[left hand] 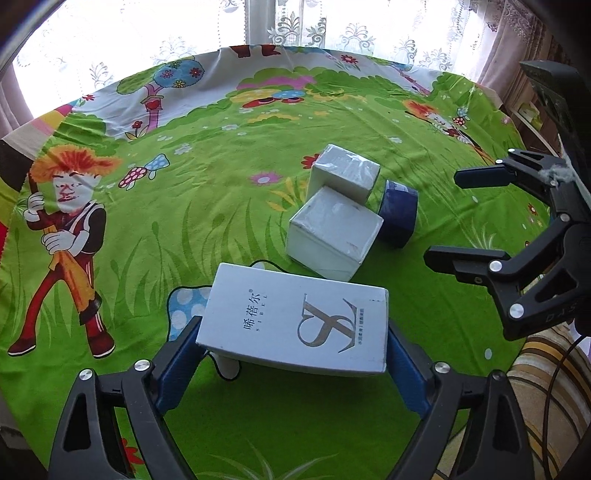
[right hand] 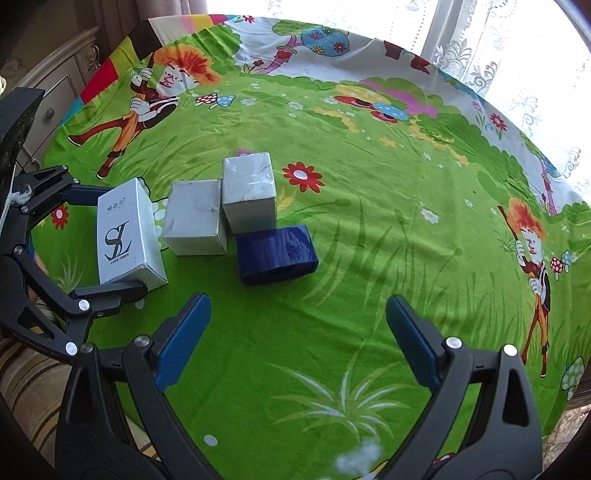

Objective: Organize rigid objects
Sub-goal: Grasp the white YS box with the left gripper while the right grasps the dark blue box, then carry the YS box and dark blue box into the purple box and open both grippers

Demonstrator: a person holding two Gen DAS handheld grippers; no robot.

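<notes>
The printed white box (left hand: 295,325), bearing a large monogram and Chinese characters, sits low and centre in the left wrist view, between the blue pads (left hand: 177,365) of the left gripper (left hand: 293,363). The pads stand at its two short ends with the jaws spread wide; whether they press the card or only flank it cannot be told. Above it, mid-frame, lie two plain white boxes (left hand: 334,230) touching each other, and just to their right the dark blue box (left hand: 399,212).

The right wrist view shows what the left does not: the printed box (right hand: 127,234) rests on the green cartoon tablecloth (right hand: 369,258) at mid-left, near but apart from the nearer plain box (right hand: 195,218), and the blue box (right hand: 275,254) proves a rectangular sleeve with an open lower side.

The right gripper (right hand: 297,339) is spread wide and holds nothing, its blue pads (right hand: 183,339) over bare cloth below the blue box; in the left wrist view it enters at the right edge (left hand: 461,218).

Both grippers' bodies are cut off by the lower frame edge. The box's small print is illegible. Lace curtains (left hand: 369,33) glare out behind.
</notes>
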